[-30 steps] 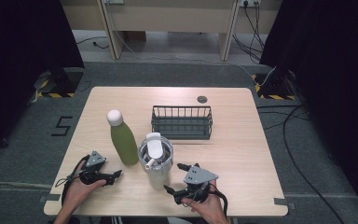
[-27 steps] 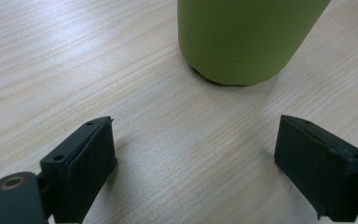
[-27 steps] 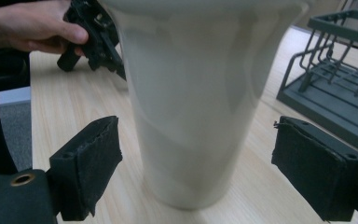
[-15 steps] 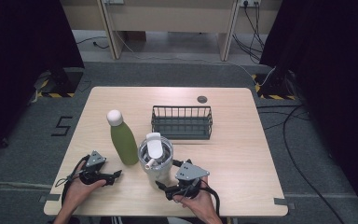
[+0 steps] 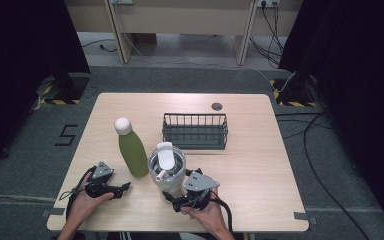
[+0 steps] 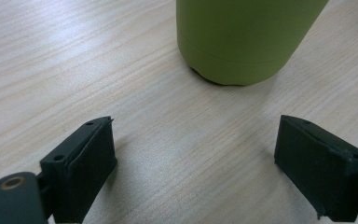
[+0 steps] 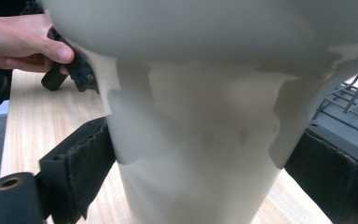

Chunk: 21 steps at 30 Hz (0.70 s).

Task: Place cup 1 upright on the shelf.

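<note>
A white tumbler [image 5: 166,167] with a clear lid stands near the table's front middle. Just left of it is a green bottle [image 5: 131,150] with a white cap. My right gripper [image 5: 174,198] is open at the tumbler's base. In the right gripper view its jaws stand either side of the tumbler's [image 7: 191,93] lower body, the left jaw close against the wall. My left gripper [image 5: 124,188] rests open on the table, front left of the bottle. In the left gripper view the bottle's base [image 6: 242,37] is a short way ahead of the left gripper [image 6: 196,154], with bare wood between the jaws.
A dark wire basket [image 5: 195,131] stands behind the tumbler, towards the table's middle. A small dark disc [image 5: 216,106] lies near the far edge. The wooden table [image 5: 260,165] has free room at the right. The other hand [image 7: 23,39] and its gripper show beyond the tumbler.
My right gripper has slid left and forward, up to the tumbler, and its jaws now straddle the tumbler's base. The left gripper, bottle and basket have not moved.
</note>
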{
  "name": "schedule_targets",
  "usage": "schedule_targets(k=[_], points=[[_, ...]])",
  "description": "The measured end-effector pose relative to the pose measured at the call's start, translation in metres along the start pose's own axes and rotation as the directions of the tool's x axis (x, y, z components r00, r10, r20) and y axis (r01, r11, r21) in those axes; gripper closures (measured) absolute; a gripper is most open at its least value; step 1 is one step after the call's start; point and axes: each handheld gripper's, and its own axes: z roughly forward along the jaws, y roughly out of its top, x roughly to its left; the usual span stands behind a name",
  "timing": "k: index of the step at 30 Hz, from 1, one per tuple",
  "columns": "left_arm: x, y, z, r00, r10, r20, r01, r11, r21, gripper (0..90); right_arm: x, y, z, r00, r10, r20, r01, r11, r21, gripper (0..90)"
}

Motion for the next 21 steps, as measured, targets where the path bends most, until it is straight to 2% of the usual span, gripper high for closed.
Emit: schedule_targets(k=[9, 21], points=[[0.000, 0.000, 0.000, 1.0000, 0.000, 0.000, 0.000, 1.0000, 0.000, 11.5, 0.001, -0.003, 0.010, 1.0000, 0.002, 0.002, -0.002, 0.999, -0.039, 8.0], [0.000, 0.000, 0.000, 1.0000, 0.003, 0.002, -0.003, 1.0000, 0.000, 11.6, 0.002, -0.002, 0.022, 0.9999, 0.000, 0.013, 0.002, 0.992, -0.125, 8.0]])
